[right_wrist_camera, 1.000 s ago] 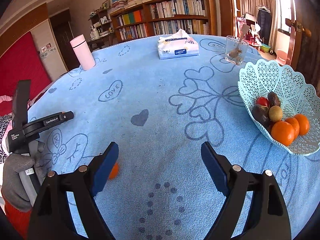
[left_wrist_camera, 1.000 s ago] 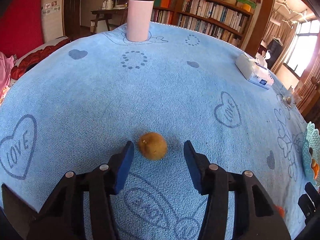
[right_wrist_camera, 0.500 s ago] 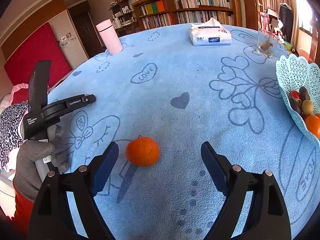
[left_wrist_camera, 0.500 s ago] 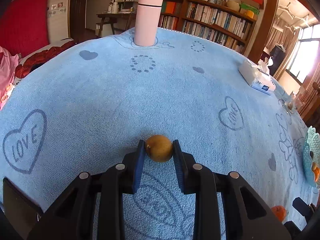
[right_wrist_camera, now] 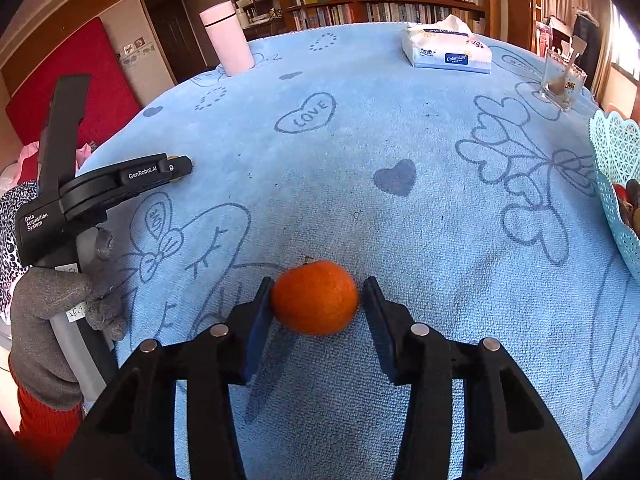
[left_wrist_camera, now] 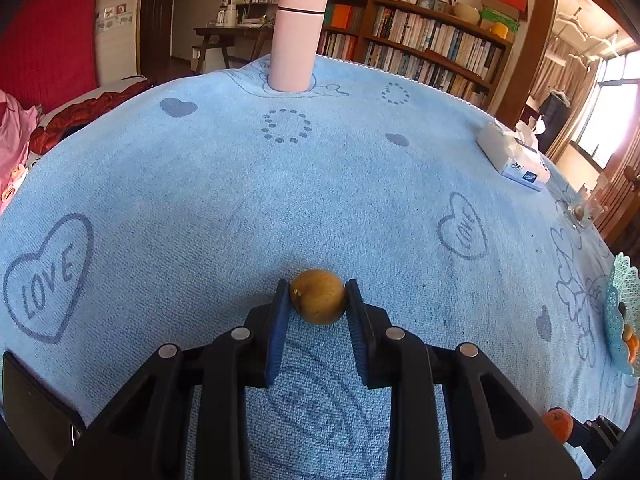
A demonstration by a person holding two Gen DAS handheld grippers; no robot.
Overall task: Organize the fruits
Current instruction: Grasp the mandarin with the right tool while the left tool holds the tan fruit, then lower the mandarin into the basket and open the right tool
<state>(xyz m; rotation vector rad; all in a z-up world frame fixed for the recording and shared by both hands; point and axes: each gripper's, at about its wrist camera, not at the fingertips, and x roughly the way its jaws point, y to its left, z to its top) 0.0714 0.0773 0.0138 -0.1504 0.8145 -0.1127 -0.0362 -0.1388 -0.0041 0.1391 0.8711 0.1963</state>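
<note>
A round brown fruit (left_wrist_camera: 318,298) rests on the blue towel cloth (left_wrist_camera: 280,184), and my left gripper (left_wrist_camera: 317,286) is shut on it, both blue pads pressing its sides. In the right wrist view an orange (right_wrist_camera: 314,300) lies on the cloth between the closing jaws of my right gripper (right_wrist_camera: 318,284). The left pad touches the orange and a thin gap shows at the right pad. The turquoise lattice basket (right_wrist_camera: 608,148) with several fruits stands at the right edge. The left gripper (right_wrist_camera: 176,168), held by a grey-gloved hand (right_wrist_camera: 52,320), shows at the left.
A pink bottle (left_wrist_camera: 298,40) stands at the table's far side. A tissue pack (right_wrist_camera: 448,50) and a clear glass holder (right_wrist_camera: 564,80) sit at the far right. Bookshelves stand behind the table. The orange (left_wrist_camera: 558,420) also shows at the left wrist view's lower right corner.
My left gripper closed onto the brown fruit and has held still since. My right gripper moved left and down over the orange, and its jaws narrowed around it.
</note>
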